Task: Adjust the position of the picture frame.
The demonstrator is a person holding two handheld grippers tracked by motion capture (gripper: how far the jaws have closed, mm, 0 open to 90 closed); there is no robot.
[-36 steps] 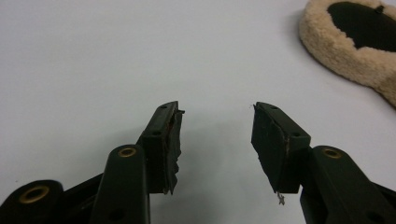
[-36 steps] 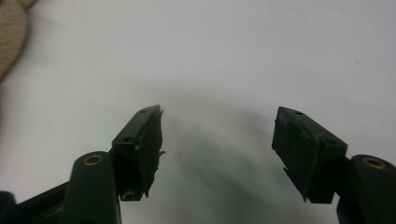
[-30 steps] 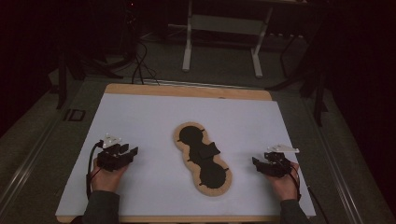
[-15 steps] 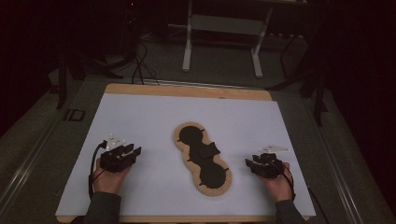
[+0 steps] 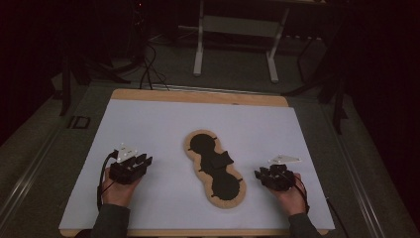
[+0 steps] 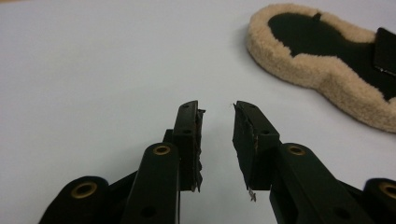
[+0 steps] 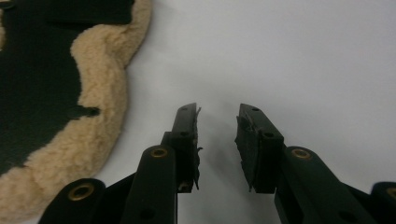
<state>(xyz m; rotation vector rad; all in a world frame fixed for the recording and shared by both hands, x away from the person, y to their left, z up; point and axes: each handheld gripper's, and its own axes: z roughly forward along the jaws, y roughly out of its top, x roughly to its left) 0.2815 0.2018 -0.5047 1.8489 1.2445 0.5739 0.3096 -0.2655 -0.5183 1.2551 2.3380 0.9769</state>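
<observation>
A fleece-edged black pad (image 5: 216, 171), shaped like a figure eight, lies mid-table on the white sheet (image 5: 163, 124). The left gripper (image 5: 140, 161) and right gripper (image 5: 261, 174) flank it, jaws parted around nothing, having just been closing.

A peanut-shaped fleece-edged black pad (image 5: 215, 169) lies on the white table sheet (image 5: 163, 124), between the two sets of jaws. It sits ahead and right of the left gripper (image 6: 218, 109), and left of the right gripper (image 7: 218, 112), apart from both.
</observation>
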